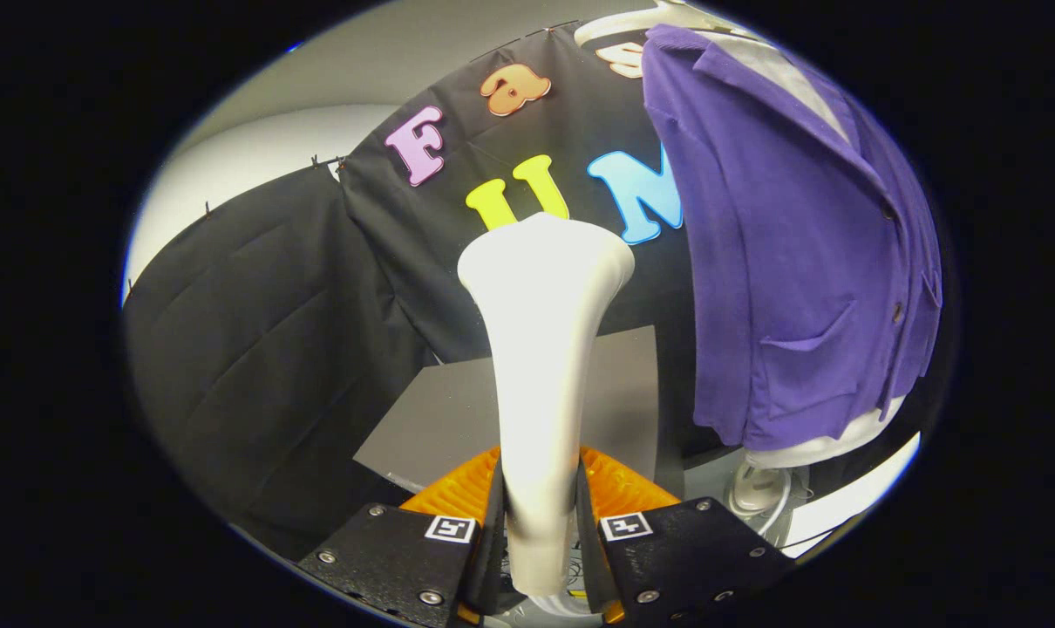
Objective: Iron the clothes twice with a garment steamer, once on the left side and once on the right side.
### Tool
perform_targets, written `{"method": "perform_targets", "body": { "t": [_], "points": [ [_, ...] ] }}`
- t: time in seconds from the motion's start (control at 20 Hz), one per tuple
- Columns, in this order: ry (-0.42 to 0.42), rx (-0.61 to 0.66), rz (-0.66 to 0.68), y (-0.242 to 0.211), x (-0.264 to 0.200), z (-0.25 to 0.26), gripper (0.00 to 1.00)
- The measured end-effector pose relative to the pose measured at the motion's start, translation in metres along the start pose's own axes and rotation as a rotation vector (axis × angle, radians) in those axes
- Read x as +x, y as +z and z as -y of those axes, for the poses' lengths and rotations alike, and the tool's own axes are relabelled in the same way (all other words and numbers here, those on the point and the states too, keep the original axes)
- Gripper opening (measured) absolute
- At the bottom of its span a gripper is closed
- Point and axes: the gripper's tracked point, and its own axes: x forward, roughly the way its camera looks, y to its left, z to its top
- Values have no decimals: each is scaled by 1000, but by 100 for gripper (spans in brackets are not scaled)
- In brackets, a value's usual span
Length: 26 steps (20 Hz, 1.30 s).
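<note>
So the gripper [541, 515] is clamped on the steamer [541, 349], both fingers pressing the sides of its narrow white handle, gap only as wide as that handle. The steamer stands upright between the fingers and flares out to a wide head up top. The purple cardigan [789, 262] hangs on a white mannequin [828, 449] to the right of the steamer head, a bit beyond it, not touching. It's buttoned, with a pocket low on the front. Behind the steamer there's a grey surface [445, 419] and the black cloth wall [257, 331], which also runs off to the steamer's left.
</note>
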Motion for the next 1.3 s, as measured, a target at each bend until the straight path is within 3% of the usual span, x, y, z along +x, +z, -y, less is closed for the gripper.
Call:
{"method": "perform_targets", "body": {
  "t": [0.45,0.75,0.95,1.3],
  "points": [
    [-88,-31,144,-61,-104,16,38],
    [-129,-45,147,-103,-134,17,38],
    [-146,-45,186,-89,-148,18,38],
    [-166,-94,268,-19,-156,19,38]
  ]
}}
